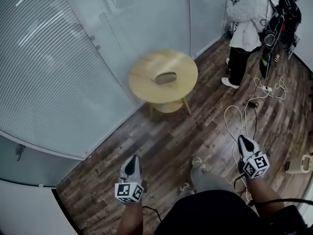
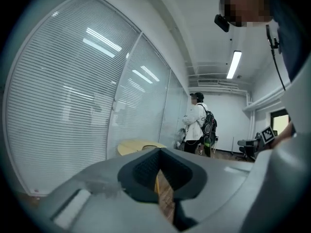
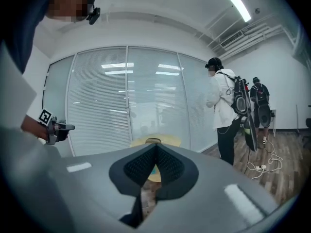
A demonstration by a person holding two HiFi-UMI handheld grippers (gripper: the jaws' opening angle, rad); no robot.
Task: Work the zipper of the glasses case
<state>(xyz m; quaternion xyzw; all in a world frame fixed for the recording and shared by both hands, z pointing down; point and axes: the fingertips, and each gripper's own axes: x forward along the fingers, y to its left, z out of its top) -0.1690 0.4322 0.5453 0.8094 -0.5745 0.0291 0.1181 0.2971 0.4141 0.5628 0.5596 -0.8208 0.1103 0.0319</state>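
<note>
Task not under way.
Head view: grey oval glasses case (image 1: pixel 166 77) lay mid-frame on round pale wooden table (image 1: pixel 142 89); left gripper (image 1: pixel 130 164) and right gripper (image 1: pixel 246 143) hung at lower frame, well apart from it. Gripper views: both jaw pairs fully closed, empty.

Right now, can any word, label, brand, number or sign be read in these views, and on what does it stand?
No readable text in any view.
Left gripper and right gripper: square black-and-white patterns only, no letters.
Glasses case: too small to show any print.
</note>
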